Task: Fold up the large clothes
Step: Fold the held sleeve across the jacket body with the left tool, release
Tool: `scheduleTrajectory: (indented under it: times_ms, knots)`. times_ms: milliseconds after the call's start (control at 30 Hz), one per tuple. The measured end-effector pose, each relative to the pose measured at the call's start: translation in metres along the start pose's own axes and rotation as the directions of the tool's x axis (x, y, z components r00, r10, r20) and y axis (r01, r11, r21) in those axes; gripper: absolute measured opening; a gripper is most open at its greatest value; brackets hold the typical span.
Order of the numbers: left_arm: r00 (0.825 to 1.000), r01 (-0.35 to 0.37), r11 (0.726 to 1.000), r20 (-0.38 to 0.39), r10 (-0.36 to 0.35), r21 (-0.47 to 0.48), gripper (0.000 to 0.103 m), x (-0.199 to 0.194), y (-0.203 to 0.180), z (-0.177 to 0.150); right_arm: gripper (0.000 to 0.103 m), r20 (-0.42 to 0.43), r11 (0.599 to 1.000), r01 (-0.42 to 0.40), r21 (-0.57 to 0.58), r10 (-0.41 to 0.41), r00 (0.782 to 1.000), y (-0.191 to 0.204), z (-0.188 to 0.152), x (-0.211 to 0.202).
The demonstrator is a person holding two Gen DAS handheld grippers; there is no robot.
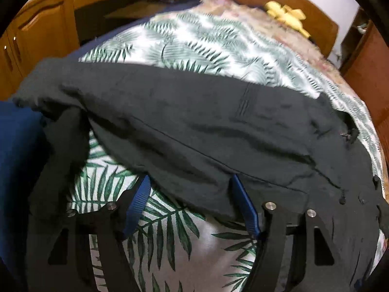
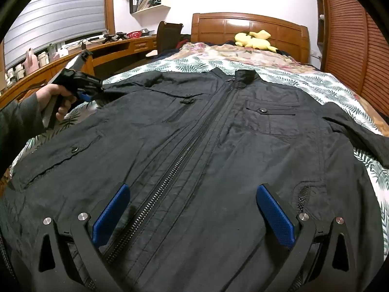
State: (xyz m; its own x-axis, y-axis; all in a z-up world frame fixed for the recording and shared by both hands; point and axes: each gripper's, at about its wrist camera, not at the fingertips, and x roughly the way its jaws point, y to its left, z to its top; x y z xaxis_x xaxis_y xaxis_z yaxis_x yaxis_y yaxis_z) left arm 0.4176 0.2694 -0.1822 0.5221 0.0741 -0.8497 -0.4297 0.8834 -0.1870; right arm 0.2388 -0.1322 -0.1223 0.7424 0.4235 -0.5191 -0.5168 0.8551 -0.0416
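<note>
1. The black jacket (image 2: pixel 199 131) lies front-up and zipped across the leaf-print bedspread (image 2: pixel 323 85), collar toward the wooden headboard (image 2: pixel 248 26). The body is spread flat; no fold shows in it yet.
2. One sleeve (image 1: pixel 170 121) stretches out to the side over the bedspread. I judge it the first part to be folded in, so the task looks barely begun: both sleeves and the body are left to do.
3. The left gripper (image 1: pixel 192 194) is at the sleeve's near edge, with the cloth reaching in between its blue pads (image 1: pixel 139 200). Its jaws stand apart and the pads do not pinch the cloth.
4. The right gripper (image 2: pixel 194 209) hovers over the lower front by the zip, jaws wide, holding nothing.
5. A yellow plush toy (image 2: pixel 255 39) sits at the headboard, well apart from the jacket.
</note>
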Motion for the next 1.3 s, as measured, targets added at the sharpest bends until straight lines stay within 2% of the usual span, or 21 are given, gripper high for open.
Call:
scheduleTrajectory:
  times_ms: [100, 167, 200, 233, 267, 367, 433, 500, 600, 700, 733, 833, 900, 1000, 1033, 1100, 1167, 1233, 1300]
  knots:
    - [1.000, 0.002, 1.000, -0.006, -0.002, -0.011, 0.069, 0.002, -0.002, 0.001, 0.103, 0.002, 1.000, -0.001, 0.002, 0.001, 1.000, 0.000, 0.000, 0.001]
    - [1.000, 0.019, 1.000, -0.011, -0.019, -0.013, 0.042, 0.003, -0.003, 0.003, 0.103, 0.005, 1.000, 0.000, 0.001, 0.000, 1.000, 0.001, 0.000, 0.001]
    - [0.999, 0.028, 1.000, -0.016, -0.028, -0.012, 0.036, 0.003, -0.003, 0.003, 0.103, 0.007, 1.000, 0.000, 0.000, 0.000, 1.000, 0.001, -0.001, 0.001]
    - [0.999, 0.045, 0.999, -0.026, -0.045, -0.008, 0.025, 0.004, -0.006, 0.003, 0.103, 0.009, 1.000, 0.000, -0.001, 0.000, 1.000, 0.001, -0.001, 0.002]
    - [0.998, 0.046, 0.999, -0.030, -0.046, 0.000, 0.018, 0.005, -0.009, 0.004, 0.103, 0.010, 1.000, 0.001, -0.002, -0.001, 1.000, 0.001, -0.001, 0.002]
    - [1.000, 0.024, 0.999, -0.013, -0.023, 0.044, 0.005, 0.001, -0.021, 0.006, 0.103, 0.013, 1.000, 0.003, -0.003, -0.003, 1.000, 0.002, -0.002, 0.002]
    - [1.000, 0.006, 0.997, 0.028, -0.008, 0.078, 0.003, -0.010, -0.031, 0.009, 0.103, 0.015, 1.000, 0.002, -0.003, -0.002, 1.000, 0.002, -0.003, 0.002]
    - [0.995, -0.013, 0.990, 0.101, -0.001, 0.141, 0.003, -0.035, -0.050, 0.009, 0.103, 0.016, 1.000, 0.003, -0.003, -0.003, 1.000, 0.002, -0.003, 0.002]
    - [0.984, 0.016, 0.972, 0.170, -0.057, 0.235, 0.003, -0.076, -0.086, 0.001, 0.103, 0.017, 1.000, 0.002, -0.003, -0.002, 1.000, 0.002, -0.004, 0.002]
    - [0.973, 0.081, 0.940, 0.177, -0.147, 0.332, 0.003, -0.110, -0.120, -0.013, 0.103, 0.017, 1.000, 0.004, -0.003, -0.004, 1.000, 0.002, -0.003, 0.003]
    - [0.967, 0.112, 0.918, 0.173, -0.190, 0.380, 0.003, -0.123, -0.136, -0.023, 0.103, 0.017, 1.000, 0.004, -0.003, -0.004, 1.000, 0.002, -0.003, 0.003]
    - [0.962, 0.116, 0.882, 0.168, -0.214, 0.457, 0.003, -0.138, -0.163, -0.045, 0.103, 0.015, 1.000, 0.006, -0.003, -0.006, 1.000, 0.003, -0.003, 0.004]
    - [0.965, 0.105, 0.869, 0.160, -0.206, 0.484, 0.004, -0.141, -0.170, -0.053, 0.103, 0.011, 1.000, 0.007, -0.006, -0.007, 1.000, 0.003, -0.003, 0.004]
    - [0.969, 0.096, 0.859, 0.149, -0.195, 0.502, 0.017, -0.140, -0.169, -0.061, 0.103, -0.003, 1.000, 0.006, -0.011, -0.006, 1.000, 0.003, -0.001, 0.005]
    - [0.969, 0.099, 0.859, 0.148, -0.198, 0.502, 0.031, -0.142, -0.165, -0.063, 0.103, 0.000, 1.000, 0.003, -0.011, -0.003, 1.000, 0.003, 0.000, 0.004]
    - [0.965, 0.103, 0.862, 0.161, -0.208, 0.497, 0.046, -0.148, -0.158, -0.066, 0.103, 0.005, 1.000, -0.011, -0.006, 0.011, 1.000, 0.001, 0.003, -0.001]
    - [0.957, 0.133, 0.868, 0.167, -0.239, 0.478, 0.067, -0.159, -0.145, -0.069, 0.103, -0.002, 0.999, -0.031, 0.011, 0.031, 1.000, -0.003, 0.007, -0.005]
    - [0.950, 0.134, 0.880, 0.195, -0.245, 0.456, 0.075, -0.166, -0.135, -0.069, 0.103, -0.001, 0.998, -0.051, 0.040, 0.051, 0.999, -0.009, 0.012, -0.010]
    - [0.951, 0.110, 0.892, 0.216, -0.223, 0.438, 0.076, -0.163, -0.125, -0.067, 0.103, 0.006, 0.997, -0.054, 0.052, 0.054, 0.999, -0.014, 0.018, -0.014]
